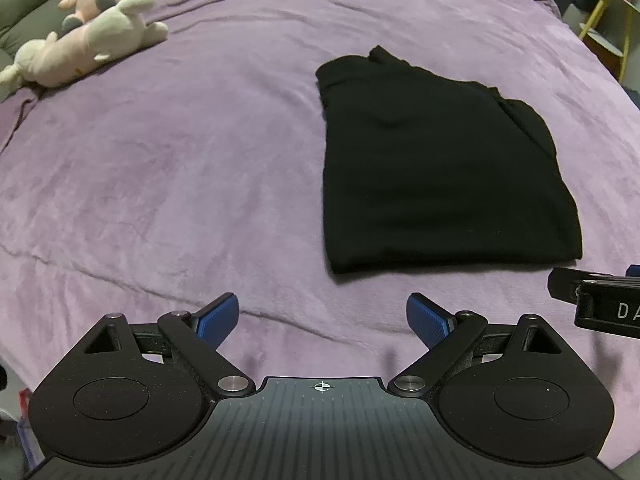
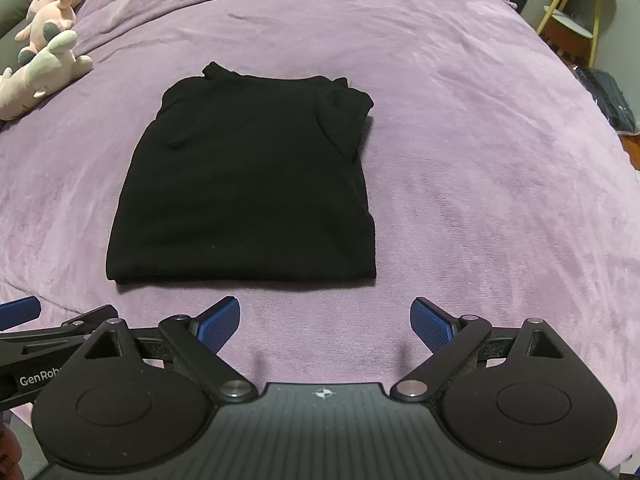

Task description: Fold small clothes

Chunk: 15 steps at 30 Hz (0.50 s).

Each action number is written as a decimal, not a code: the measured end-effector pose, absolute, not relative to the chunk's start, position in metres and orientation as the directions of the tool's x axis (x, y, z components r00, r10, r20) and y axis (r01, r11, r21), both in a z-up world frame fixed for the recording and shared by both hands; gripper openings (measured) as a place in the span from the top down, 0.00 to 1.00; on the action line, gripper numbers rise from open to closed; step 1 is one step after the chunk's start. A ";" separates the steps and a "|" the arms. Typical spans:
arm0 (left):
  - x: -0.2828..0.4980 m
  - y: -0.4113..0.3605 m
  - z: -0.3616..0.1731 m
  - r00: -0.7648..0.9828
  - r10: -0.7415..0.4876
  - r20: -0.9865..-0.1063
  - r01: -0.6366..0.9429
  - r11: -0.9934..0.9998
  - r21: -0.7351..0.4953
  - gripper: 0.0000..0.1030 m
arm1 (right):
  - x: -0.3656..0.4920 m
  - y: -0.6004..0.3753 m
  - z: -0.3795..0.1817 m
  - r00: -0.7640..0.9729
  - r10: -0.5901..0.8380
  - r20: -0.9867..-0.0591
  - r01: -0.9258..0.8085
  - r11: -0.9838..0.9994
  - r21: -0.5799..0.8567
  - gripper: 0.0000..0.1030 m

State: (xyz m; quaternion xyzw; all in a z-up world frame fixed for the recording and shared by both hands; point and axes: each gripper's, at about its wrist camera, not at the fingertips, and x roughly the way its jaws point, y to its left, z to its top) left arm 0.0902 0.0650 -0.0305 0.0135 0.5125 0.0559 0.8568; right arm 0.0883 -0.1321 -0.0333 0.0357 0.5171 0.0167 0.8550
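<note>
A black garment (image 1: pixel 444 172) lies folded into a flat rectangle on the purple blanket (image 1: pixel 180 160), ahead and to the right in the left wrist view. In the right wrist view the garment (image 2: pixel 248 184) lies straight ahead, slightly left. My left gripper (image 1: pixel 322 322) is open and empty, held near the bed's front edge, left of the garment. My right gripper (image 2: pixel 325 324) is open and empty, just short of the garment's near edge. Each gripper shows at the side of the other's view: the right one (image 1: pixel 600 304) and the left one (image 2: pixel 36 332).
Pink and white plush toys (image 1: pixel 84 36) lie at the bed's far left, also in the right wrist view (image 2: pixel 44 52). A yellow-legged shelf (image 2: pixel 576 4) stands beyond the bed's far right. A dark item (image 2: pixel 608 96) lies on the floor to the right.
</note>
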 end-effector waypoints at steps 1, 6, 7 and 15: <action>0.090 0.065 -0.031 0.467 0.112 -0.877 -0.083 0.993 0.082 0.08 | 0.088 -0.132 -0.033 0.465 0.065 -0.883 0.009 0.997 0.078 0.10; 0.091 0.063 -0.031 0.466 0.119 -0.877 -0.081 0.992 0.092 0.08 | 0.089 -0.134 -0.033 0.464 0.064 -0.884 0.009 0.997 0.077 0.10; 0.091 0.063 -0.032 0.466 0.120 -0.877 -0.081 0.992 0.092 0.08 | 0.089 -0.134 -0.033 0.464 0.064 -0.884 0.009 0.997 0.077 0.10; 0.091 0.062 -0.031 0.466 0.133 -0.875 -0.089 0.991 0.104 0.08 | 0.088 -0.134 -0.033 0.465 0.069 -0.882 0.007 0.997 0.082 0.09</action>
